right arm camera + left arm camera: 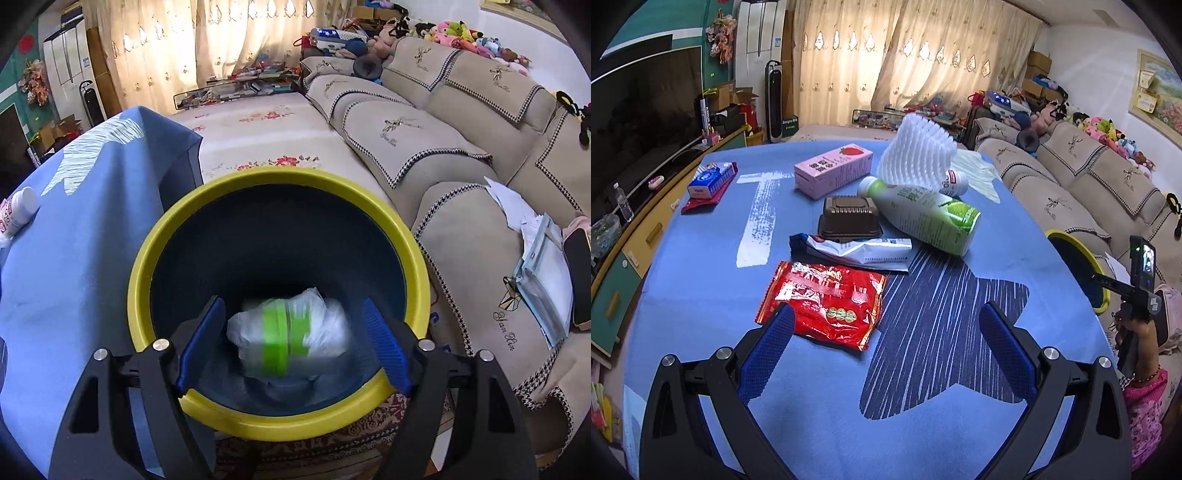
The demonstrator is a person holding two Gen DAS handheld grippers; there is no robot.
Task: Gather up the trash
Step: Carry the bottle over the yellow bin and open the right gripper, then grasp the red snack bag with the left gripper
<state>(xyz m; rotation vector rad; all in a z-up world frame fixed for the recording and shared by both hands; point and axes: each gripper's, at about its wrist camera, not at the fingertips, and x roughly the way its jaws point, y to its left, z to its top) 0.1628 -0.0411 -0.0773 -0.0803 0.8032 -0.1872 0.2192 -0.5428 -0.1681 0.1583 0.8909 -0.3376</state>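
In the left wrist view my left gripper [886, 321] is open and empty over the blue tablecloth [701, 332], its left finger by a red snack wrapper [823, 301]. Behind lie a white-blue wrapper [857, 253], a brown plastic tray [849, 218], a green-white bottle [927, 214], a pink carton [833, 170], white foam netting [916, 151] and a small white bottle [956, 181]. In the right wrist view my right gripper [295, 343] is open above the yellow-rimmed bin [144, 266]. A blurred clear bag with green bands [291, 336] sits between the fingers, inside the bin.
A blue pack on a red wrapper [709, 182] lies at the table's far left. The bin [1075, 258] stands right of the table beside the beige sofa [443, 155], which holds papers and a phone [580, 273]. A TV cabinet [646, 229] runs along the left.
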